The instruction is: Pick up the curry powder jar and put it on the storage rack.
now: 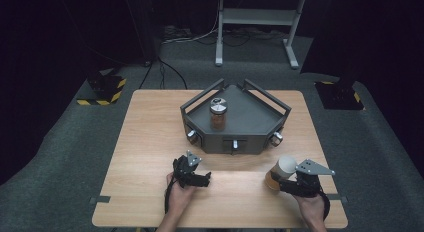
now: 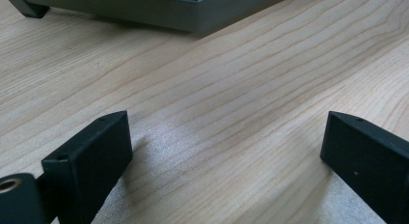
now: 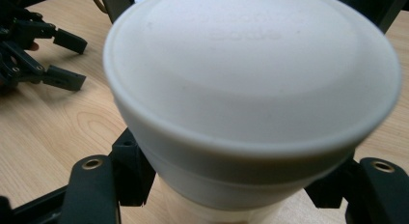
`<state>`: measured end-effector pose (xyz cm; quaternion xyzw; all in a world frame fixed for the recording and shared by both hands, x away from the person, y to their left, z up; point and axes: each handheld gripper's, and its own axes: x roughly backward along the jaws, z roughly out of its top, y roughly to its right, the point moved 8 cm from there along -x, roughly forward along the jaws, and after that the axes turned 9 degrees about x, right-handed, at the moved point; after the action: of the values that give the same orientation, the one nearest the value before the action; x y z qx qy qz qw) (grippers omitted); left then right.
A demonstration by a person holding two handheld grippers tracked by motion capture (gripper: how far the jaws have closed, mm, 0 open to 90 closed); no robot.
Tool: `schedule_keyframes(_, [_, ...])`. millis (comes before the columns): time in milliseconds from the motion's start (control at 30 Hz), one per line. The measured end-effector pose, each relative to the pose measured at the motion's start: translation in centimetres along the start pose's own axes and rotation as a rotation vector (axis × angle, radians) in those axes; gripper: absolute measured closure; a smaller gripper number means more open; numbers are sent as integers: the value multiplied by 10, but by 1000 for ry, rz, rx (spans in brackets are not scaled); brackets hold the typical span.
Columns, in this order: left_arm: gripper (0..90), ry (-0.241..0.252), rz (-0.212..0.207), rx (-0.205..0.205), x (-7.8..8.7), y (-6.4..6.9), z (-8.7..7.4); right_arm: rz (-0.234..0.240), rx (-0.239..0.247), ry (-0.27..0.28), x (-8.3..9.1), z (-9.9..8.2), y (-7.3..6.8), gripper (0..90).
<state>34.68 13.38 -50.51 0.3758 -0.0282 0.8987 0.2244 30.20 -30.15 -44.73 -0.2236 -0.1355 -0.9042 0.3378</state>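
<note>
A jar with a white lid [image 1: 286, 167] and brown contents is tilted above the table's front right, and my right gripper [image 1: 280, 184] is shut on its body. From the right gripper view the white lid [image 3: 251, 79] looms close, with the black jaws pressed against the jar on both sides below it. My left gripper [image 1: 206, 179] rests low over the wooden table [image 1: 150, 142] at the front middle, open, with only bare wood between its fingers [image 2: 96, 147]. A second jar with a silver lid [image 1: 218, 113] stands upright in the dark grey tray [image 1: 250, 142].
The angular grey tray, with rails and small knobs along its front, sits at the table's far middle; its base edge [image 2: 193, 19] lies just beyond the left gripper. The left gripper [image 3: 72, 60] appears to the left behind the held jar. Dark floor and a stand lie beyond the table.
</note>
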Motion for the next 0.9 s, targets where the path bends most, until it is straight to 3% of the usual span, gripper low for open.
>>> schedule_keyframes(467, [44, 1, 1, 1, 0, 0, 0, 30, 49, 16, 1, 34, 13, 336])
schedule_keyframes(900, [45, 1, 0, 2, 0, 0, 0, 64, 58, 39, 2, 65, 26, 337])
